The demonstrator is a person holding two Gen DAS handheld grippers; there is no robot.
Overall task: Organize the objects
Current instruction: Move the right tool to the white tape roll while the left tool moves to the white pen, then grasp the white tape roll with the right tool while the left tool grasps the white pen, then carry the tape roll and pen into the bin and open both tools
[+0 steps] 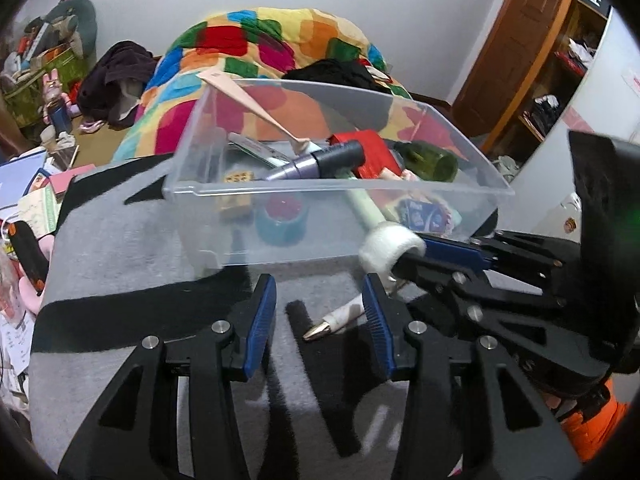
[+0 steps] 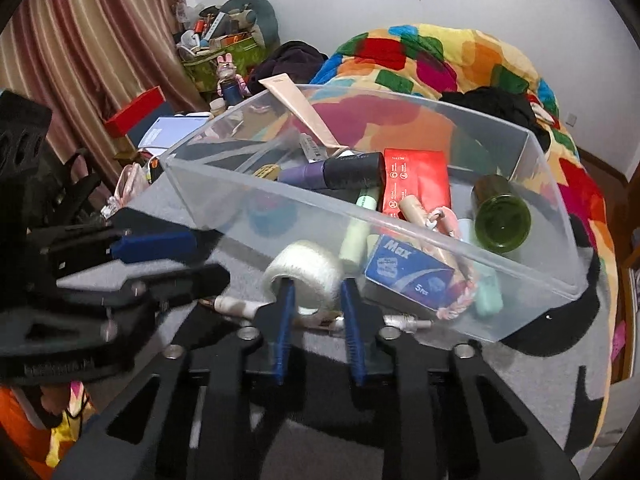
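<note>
A clear plastic bin [image 1: 280, 190] [image 2: 400, 216] stands on a grey and black blanket. It holds a red box [image 2: 416, 180], a green jar [image 2: 502, 216], a blue Max box [image 2: 404, 268], a purple and black tube [image 1: 320, 162] and other small items. My right gripper [image 2: 316, 292] is shut on a white tape roll [image 2: 306, 276] [image 1: 390, 250] just in front of the bin's near wall. My left gripper [image 1: 320, 296] is open and empty in front of the bin. A white pen [image 1: 332, 320] [image 2: 236, 304] lies on the blanket between its fingers.
A colourful patchwork quilt [image 1: 260, 44] is heaped behind the bin. Clutter, books and boxes [image 1: 36, 184] lie at the left. A wooden door and shelves [image 1: 532, 52] stand at the right. Striped curtains [image 2: 92, 32] hang at the left in the right wrist view.
</note>
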